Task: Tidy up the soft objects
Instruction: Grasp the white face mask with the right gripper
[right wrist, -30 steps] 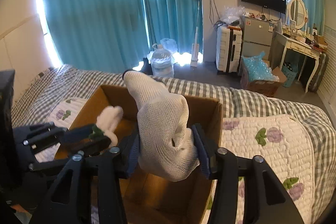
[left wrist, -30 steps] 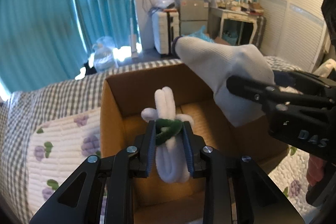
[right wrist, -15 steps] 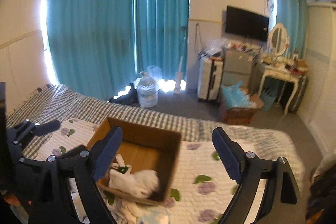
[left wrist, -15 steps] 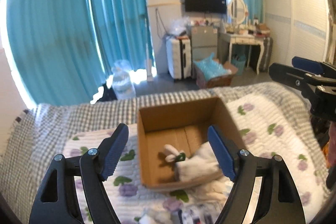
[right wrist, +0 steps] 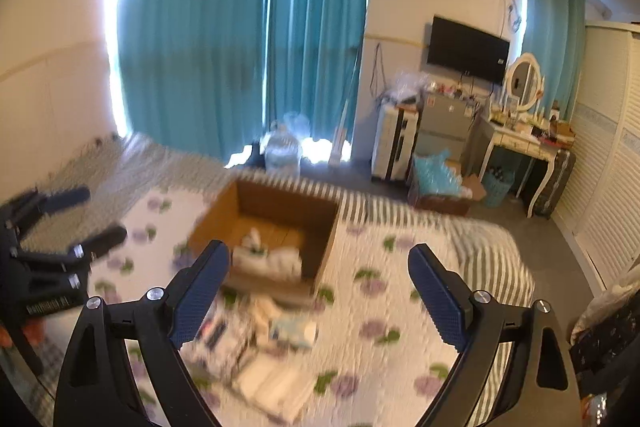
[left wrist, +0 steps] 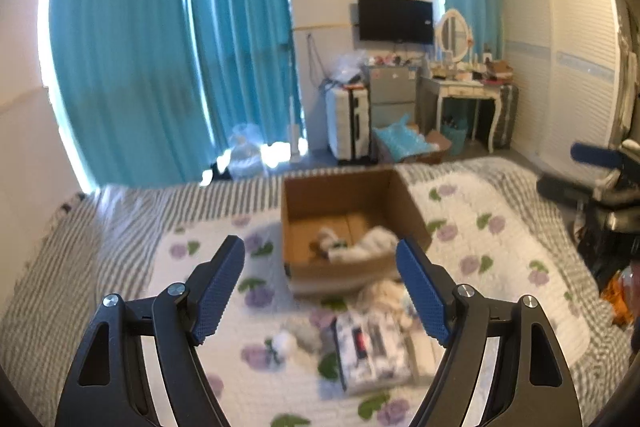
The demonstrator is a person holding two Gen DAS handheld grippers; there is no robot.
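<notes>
A brown cardboard box (left wrist: 304, 199) stands open on the bed, with white socks (left wrist: 372, 241) lying inside it. It also shows in the right wrist view (right wrist: 326, 247), with the white socks (right wrist: 276, 259) in it. My left gripper (left wrist: 320, 289) is open and empty, held high above the bed in front of the box. My right gripper (right wrist: 318, 291) is open and empty too, at a like height. More soft items (left wrist: 372, 343) lie blurred on the quilt in front of the box; they also show in the right wrist view (right wrist: 276, 363).
The bed has a white quilt with purple flowers (left wrist: 480, 259) over a grey checked sheet (left wrist: 120, 223). Beyond the bed are teal curtains (left wrist: 180, 67), a water jug (right wrist: 284, 151), a suitcase (left wrist: 348, 123), a dressing table (left wrist: 468, 95) and a white wardrobe (left wrist: 572, 59).
Both grippers let go of their white socks into the box, opened wide, and pulled back and up, away from the box.
</notes>
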